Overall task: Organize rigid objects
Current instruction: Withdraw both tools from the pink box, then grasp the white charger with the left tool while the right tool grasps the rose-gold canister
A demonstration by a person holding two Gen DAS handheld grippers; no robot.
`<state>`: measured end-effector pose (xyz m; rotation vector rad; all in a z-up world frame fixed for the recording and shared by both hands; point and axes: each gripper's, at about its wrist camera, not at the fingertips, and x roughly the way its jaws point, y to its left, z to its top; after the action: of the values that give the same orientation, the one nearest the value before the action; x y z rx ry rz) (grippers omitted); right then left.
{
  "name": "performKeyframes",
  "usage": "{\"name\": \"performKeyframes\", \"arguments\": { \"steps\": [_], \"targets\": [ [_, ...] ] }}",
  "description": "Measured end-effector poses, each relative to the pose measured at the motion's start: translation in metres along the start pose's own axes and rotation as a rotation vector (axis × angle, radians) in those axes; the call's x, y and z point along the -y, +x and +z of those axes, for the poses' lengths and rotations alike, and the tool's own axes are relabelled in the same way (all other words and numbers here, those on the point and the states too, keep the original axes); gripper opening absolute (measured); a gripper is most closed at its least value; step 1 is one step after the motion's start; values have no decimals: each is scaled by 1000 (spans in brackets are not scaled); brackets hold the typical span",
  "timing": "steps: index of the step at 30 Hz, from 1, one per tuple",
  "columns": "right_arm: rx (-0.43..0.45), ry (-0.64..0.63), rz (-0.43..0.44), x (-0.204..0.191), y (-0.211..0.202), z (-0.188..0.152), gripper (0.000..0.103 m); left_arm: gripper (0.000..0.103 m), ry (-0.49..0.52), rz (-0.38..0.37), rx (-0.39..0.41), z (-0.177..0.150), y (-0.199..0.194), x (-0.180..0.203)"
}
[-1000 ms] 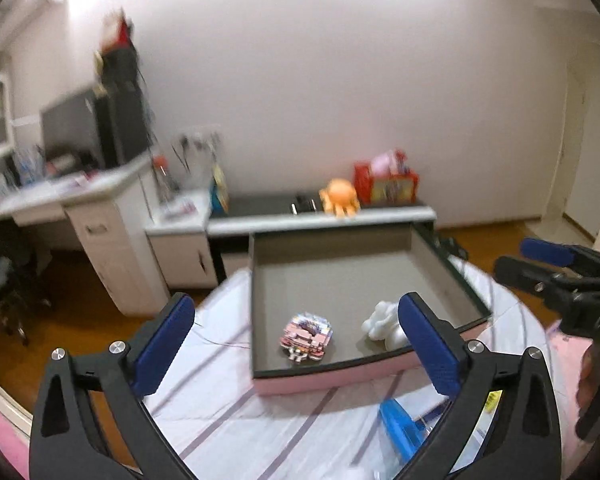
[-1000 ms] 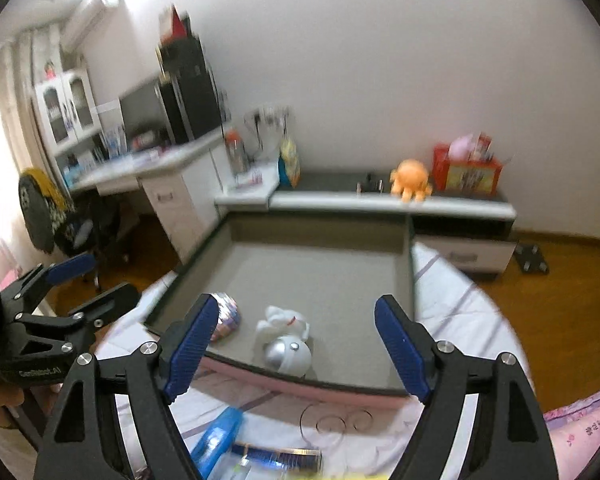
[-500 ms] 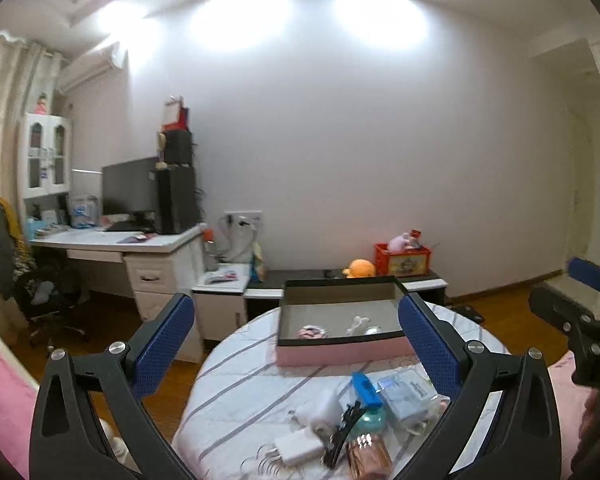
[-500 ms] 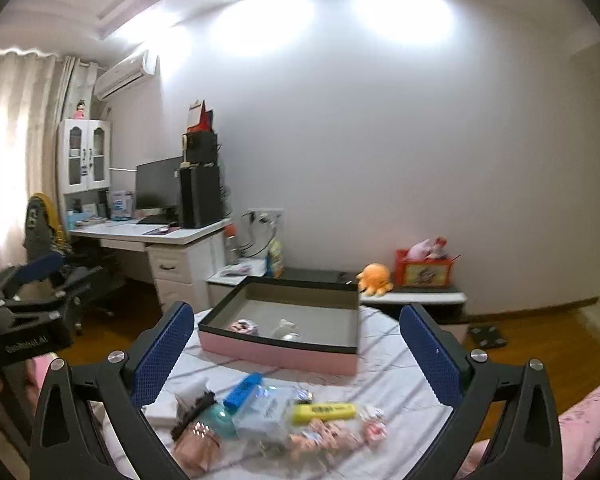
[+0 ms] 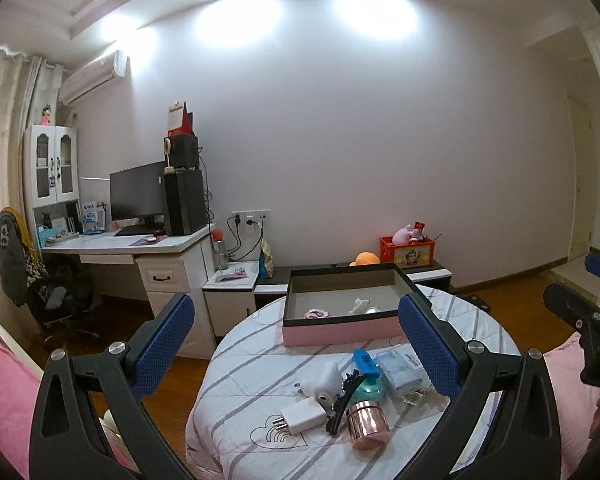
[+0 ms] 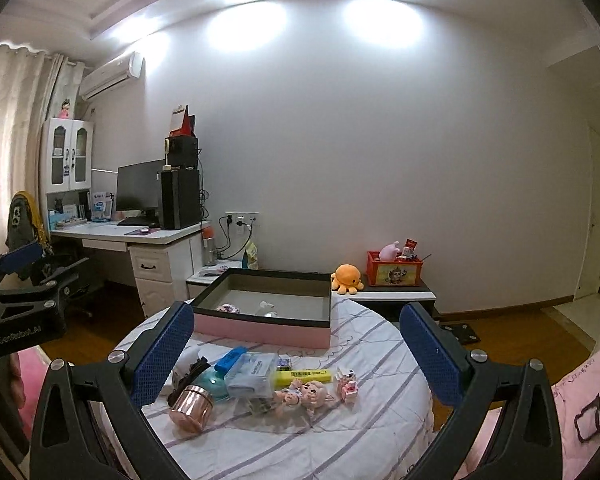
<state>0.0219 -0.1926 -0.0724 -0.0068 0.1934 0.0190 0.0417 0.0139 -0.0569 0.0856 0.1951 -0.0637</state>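
A pink box with a dark rim (image 5: 340, 334) (image 6: 260, 330) stands at the far side of a round striped table (image 5: 252, 364) (image 6: 372, 420). A few small items lie inside it. In front of it lies a cluster: a copper jar (image 5: 367, 424) (image 6: 191, 402), a white plug (image 5: 302, 420), a black hair clip (image 5: 342, 404), a blue bar (image 6: 231, 358), a clear case (image 6: 250, 376), a yellow highlighter (image 6: 302, 377) and pig figures (image 6: 306, 392). My left gripper (image 5: 296, 344) and right gripper (image 6: 296, 350) are both open and empty, held back above the table's near side.
A white desk (image 5: 140, 244) with a monitor and a chair stands at the left. A low cabinet (image 6: 396, 292) with an orange plush and a red crate stands behind the table. Pink bedding (image 6: 580, 392) lies at the right. Wooden floor surrounds the table.
Both grippers have pulled back and up from just over the pink box to a spot well behind the table's near edge. The whole table and room have come into view. Both stayed open.
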Motion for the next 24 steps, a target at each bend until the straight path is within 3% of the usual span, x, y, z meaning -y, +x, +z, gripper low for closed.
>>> {"name": "performKeyframes", "arguments": {
  "steps": [9,24],
  "targets": [
    [-52,14,-20,6,8,-16,103,103,-4,-3,-73,-16,17,-6],
    [-310,66,-34,33,70,-80,103,103,-4,-87,-352,-101,85,19]
  ]
}}
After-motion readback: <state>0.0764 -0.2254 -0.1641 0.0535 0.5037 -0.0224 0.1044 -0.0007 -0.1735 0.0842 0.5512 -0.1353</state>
